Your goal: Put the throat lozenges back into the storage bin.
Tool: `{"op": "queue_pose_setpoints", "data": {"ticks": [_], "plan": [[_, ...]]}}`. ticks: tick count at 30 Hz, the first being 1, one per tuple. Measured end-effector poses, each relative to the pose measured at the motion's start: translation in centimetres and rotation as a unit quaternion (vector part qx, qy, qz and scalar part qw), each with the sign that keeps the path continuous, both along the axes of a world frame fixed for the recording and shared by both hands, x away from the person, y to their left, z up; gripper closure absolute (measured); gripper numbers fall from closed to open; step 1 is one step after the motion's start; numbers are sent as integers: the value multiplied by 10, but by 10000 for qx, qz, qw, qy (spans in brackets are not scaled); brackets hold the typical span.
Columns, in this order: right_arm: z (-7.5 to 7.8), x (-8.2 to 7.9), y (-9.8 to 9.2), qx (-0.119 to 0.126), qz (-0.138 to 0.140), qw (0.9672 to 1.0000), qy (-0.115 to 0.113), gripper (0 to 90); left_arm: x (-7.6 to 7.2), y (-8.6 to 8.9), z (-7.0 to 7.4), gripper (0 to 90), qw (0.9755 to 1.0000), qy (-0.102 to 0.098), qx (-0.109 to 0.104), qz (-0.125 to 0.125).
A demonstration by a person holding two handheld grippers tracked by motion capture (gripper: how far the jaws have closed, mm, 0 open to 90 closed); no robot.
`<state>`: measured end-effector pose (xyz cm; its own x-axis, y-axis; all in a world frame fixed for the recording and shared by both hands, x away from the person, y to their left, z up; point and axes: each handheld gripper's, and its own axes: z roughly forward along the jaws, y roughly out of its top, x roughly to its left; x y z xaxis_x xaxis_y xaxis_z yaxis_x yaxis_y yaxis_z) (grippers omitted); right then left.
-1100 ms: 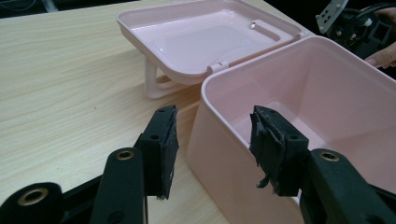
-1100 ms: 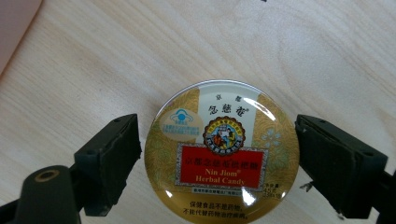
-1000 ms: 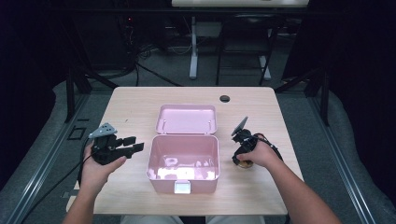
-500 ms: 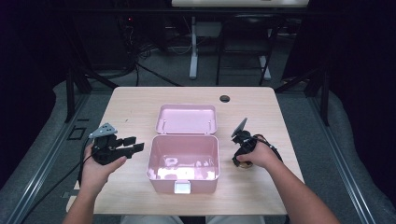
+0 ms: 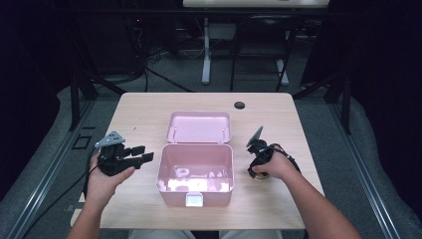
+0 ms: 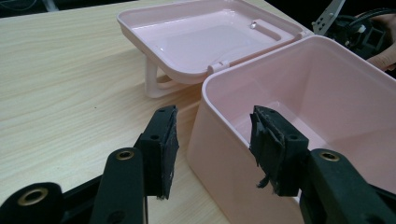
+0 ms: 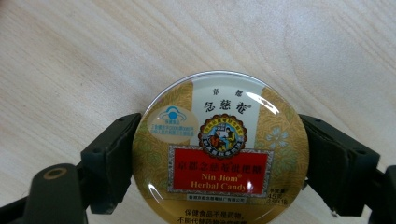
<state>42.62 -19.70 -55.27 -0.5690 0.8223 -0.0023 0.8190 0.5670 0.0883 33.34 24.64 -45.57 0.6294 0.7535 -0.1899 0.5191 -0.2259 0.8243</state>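
- Right gripper (image 7: pixel 219 154) points down at the desk (image 5: pixel 144 119), jaws set on both sides of a round gold candy tin (image 7: pixel 219 149); pads touch its rim, so it is gripping the tin.
- Tin lies flat on the desk, lid up, red label, to the right of the pink box (image 5: pixel 196 172); in the high view it sits under the right hand (image 5: pixel 271 164).
- Left gripper (image 6: pixel 212 140) jaws wide apart, nothing between the pads, held just beside the box's left wall.
- Box open, lid (image 5: pixel 199 127) folded back flat behind it, near the desk's middle.
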Motion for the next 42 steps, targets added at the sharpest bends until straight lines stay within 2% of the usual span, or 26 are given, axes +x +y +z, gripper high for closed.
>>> {"op": "queue_pose_setpoints", "data": {"ticks": [1,12,18,24,25,30,35,37,42], "plan": [[-1,-1,1,21,-70,10000,-49,187,0,0,0,510,10000,-3,-4,1],[0,0,1,-30,-65,10000,-13,196,0,1,0,511,10000,-13,-11,10],[1,-1,3,-51,-58,9999,90,197,0,0,0,511,10000,5,1,5],[2,-2,2,-4,-40,10000,42,198,0,0,0,511,10000,3,-2,4],[4,-2,1,-33,-8,10000,92,198,0,0,-1,511,10000,0,2,-3],[7,-3,1,-16,-46,10000,45,198,0,-1,-1,511,10000,20,17,-17],[18,-3,3,-64,56,10000,-1,199,0,-1,-1,511,10000,19,12,-14],[21,-4,3,-11,52,10000,-6,199,0,-1,-1,511,10000,22,17,-20],[30,-6,4,-102,167,9998,-12,199,0,-1,-2,511,10000,23,9,-7]]}}
